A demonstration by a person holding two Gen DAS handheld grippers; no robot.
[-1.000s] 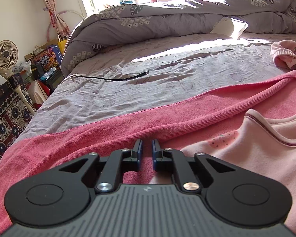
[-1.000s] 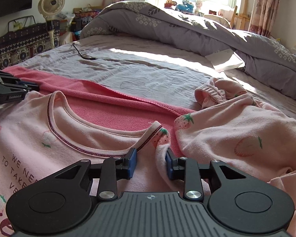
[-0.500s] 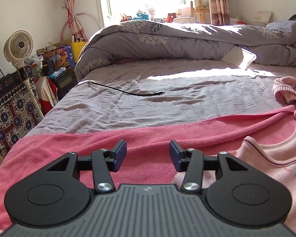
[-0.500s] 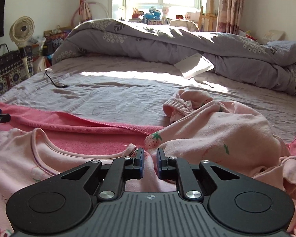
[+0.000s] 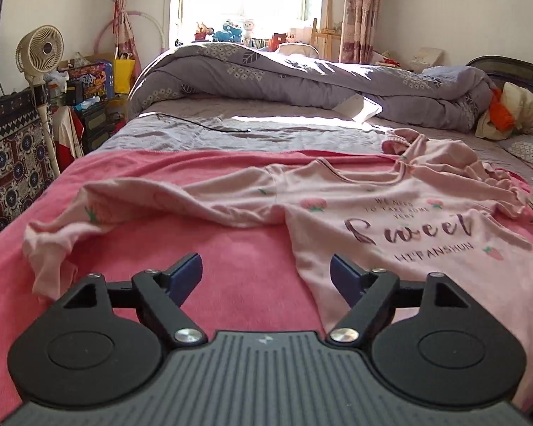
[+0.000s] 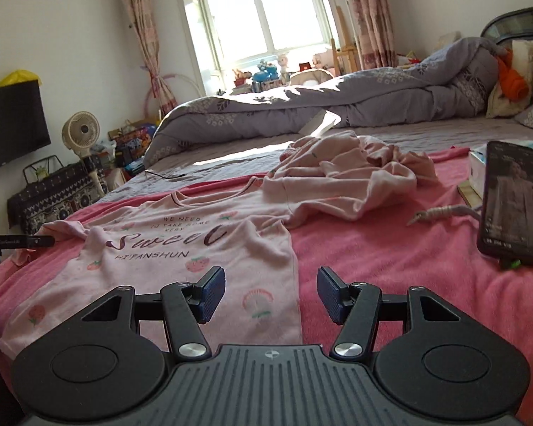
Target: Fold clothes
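Observation:
A pale pink long-sleeved shirt [image 5: 408,227] printed "Sweet" lies face up on a pink blanket [image 5: 238,259], its left sleeve [image 5: 124,206] stretched out and rumpled. In the right wrist view the same shirt [image 6: 181,248] lies with its right sleeve buried under a heap of other pink clothes [image 6: 351,174]. My left gripper [image 5: 266,273] hovers over the shirt's lower left edge, jaws opening, nothing between them. My right gripper [image 6: 270,289] hovers over the shirt's lower right hem, jaws opening and empty. The left gripper's tip [image 6: 14,243] shows at the left edge there.
A phone [image 6: 511,202] stands propped on the blanket at the right, beside a tissue box [image 6: 479,174]. A rolled grey duvet [image 5: 302,78] lies across the far bed, with a black cable [image 5: 202,124] on the sheet. A fan [image 5: 41,49] and clutter stand left of the bed.
Both grippers let go of the shirt's shoulders and pulled back toward its hem; their jaws went from nearly shut to wide apart. The whole shirt front now shows.

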